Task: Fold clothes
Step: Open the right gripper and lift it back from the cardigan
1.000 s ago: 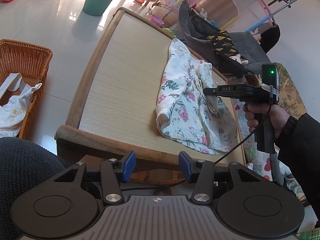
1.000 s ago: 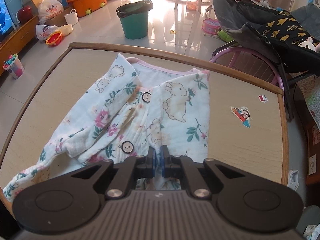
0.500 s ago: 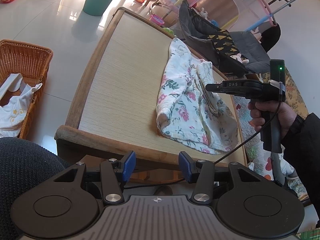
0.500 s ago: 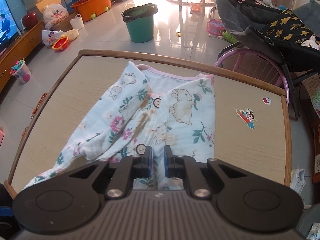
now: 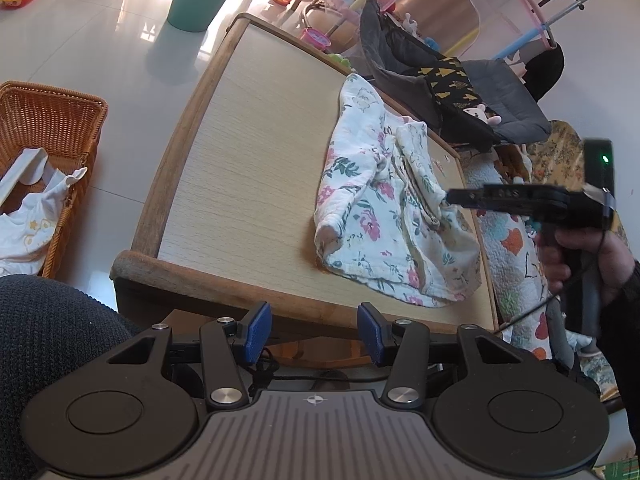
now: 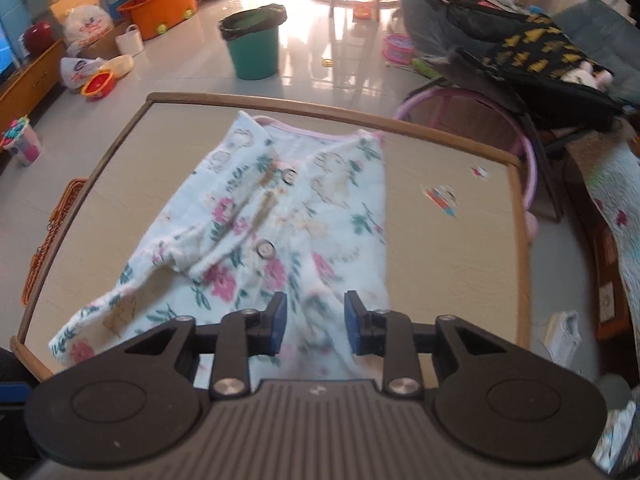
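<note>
Now right gripper (image 6: 314,322) jaws opening, lifted off floral garment (image 6: 280,216).

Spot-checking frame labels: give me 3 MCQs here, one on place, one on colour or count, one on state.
1. Where is the floral garment?
A. in the wicker basket
B. on the table
C. on the floor

2. How many buttons show on the garment?
A. two
B. five
C. none

3. What is between the left gripper's pads?
A. a sleeve
B. a button
C. nothing

Key:
1 B: it lies spread on the table; the basket on the floor holds other white clothes.
2 A: the right wrist view shows one button near the collar and another lower down.
3 C: the left gripper is short of the table edge with an empty gap between its blue pads.
</note>
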Demonstrator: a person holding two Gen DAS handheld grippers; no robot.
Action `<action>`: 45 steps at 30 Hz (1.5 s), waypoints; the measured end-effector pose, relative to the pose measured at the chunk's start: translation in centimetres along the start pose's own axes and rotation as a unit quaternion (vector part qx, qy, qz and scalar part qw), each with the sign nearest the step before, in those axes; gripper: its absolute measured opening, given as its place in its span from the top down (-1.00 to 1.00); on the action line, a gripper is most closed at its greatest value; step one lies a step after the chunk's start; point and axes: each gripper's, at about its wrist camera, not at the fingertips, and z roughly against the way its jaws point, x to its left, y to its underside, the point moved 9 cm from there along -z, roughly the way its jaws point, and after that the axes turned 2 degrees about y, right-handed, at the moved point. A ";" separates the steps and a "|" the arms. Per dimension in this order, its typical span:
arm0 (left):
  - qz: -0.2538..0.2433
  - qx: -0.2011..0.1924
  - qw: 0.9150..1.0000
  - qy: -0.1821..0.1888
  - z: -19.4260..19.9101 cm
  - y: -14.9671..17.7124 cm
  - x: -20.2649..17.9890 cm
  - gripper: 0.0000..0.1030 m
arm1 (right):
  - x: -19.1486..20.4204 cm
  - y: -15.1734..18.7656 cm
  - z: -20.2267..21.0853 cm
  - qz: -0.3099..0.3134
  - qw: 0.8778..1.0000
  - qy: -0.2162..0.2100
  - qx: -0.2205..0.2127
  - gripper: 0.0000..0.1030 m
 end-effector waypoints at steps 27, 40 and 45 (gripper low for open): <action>-0.037 -0.050 0.995 -0.081 0.3 -2.7 -2.5 -0.04 | -6.8 14.9 3.0 -0.113 0.991 0.068 0.005 0.38; -0.055 -0.054 0.991 -0.107 -0.5 -4.6 -3.2 -0.04 | -6.8 15.3 3.1 -0.122 0.991 0.049 -0.007 0.24; -0.078 -0.056 0.988 -0.122 -1.3 -5.5 -3.5 -0.04 | -6.7 15.2 3.1 -0.119 0.992 0.048 -0.008 0.20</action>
